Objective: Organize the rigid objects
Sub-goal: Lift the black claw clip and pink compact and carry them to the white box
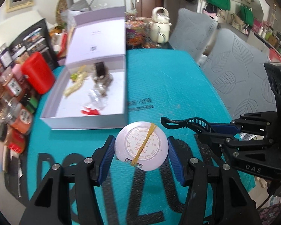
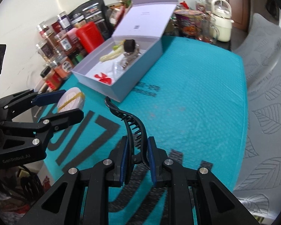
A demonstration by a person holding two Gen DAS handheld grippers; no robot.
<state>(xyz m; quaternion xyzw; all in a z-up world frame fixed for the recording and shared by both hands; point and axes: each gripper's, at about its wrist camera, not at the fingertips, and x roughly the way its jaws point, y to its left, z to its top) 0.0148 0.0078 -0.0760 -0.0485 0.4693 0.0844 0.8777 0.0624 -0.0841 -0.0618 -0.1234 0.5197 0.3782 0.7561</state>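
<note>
left gripper (image 1: 141, 148) clamps round compact (image 1: 141, 146); right gripper (image 1: 206, 129) clamps black hair clip (image 1: 179, 122); open box (image 1: 88, 110) beyond.

Both views are bright and evenly lit, with soft, weak shadows. Fisheye bending curves the chairs (image 1: 234, 71) at 3 o'clock, and black corners frame each view. Motion blur smears the open box (image 1: 88, 93), its contents and the jars (image 2: 54, 52) at 9 o'clock; the near grippers stay sharp.
</note>
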